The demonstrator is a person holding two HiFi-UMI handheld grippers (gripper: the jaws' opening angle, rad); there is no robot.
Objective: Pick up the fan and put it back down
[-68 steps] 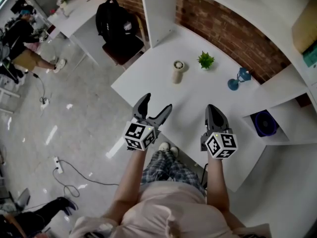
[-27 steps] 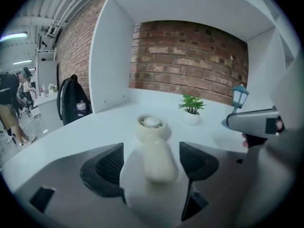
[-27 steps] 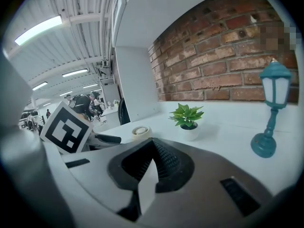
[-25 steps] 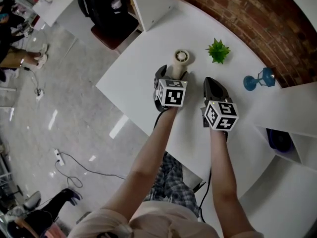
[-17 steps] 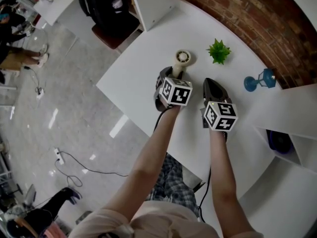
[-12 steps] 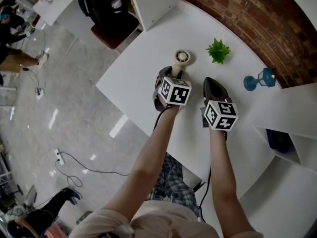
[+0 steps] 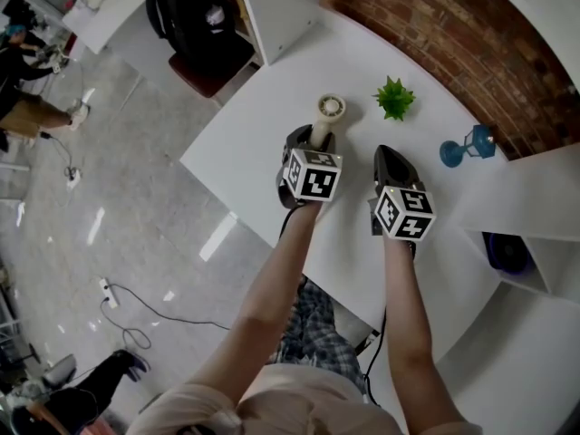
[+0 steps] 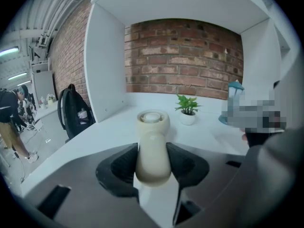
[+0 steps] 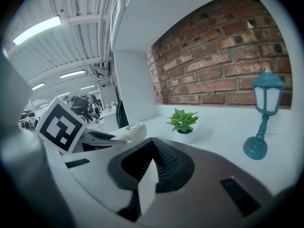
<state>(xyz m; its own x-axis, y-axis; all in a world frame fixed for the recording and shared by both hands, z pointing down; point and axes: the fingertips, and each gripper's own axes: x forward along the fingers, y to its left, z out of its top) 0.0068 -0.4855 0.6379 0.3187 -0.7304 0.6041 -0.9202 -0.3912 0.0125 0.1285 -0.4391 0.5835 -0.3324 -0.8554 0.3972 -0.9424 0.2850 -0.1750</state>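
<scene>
The cream hand-held fan (image 7: 328, 109) stands upright over the white table (image 7: 245, 152), its round head on top. My left gripper (image 7: 313, 140) is shut on its handle. Its jaws have just been closing, and the handle is between them. In the left gripper view both pads press the sides of the fan (image 8: 152, 146), with the left gripper (image 8: 153, 159) centred on it. My right gripper (image 7: 388, 158) rests to the right of the fan, apart from it. Its jaws meet at the tips with nothing between them in the right gripper view (image 9: 151, 151).
A small potted plant (image 7: 395, 98) and a blue lantern ornament (image 7: 460, 145) stand at the back by the brick wall. White shelving (image 7: 535, 198) borders the table's right side. A black backpack (image 7: 207, 25) sits on a chair beyond the left edge.
My left jaws closed round the fan's handle, then the gripper rose a little with the fan in it. The right gripper has stayed where it was.
</scene>
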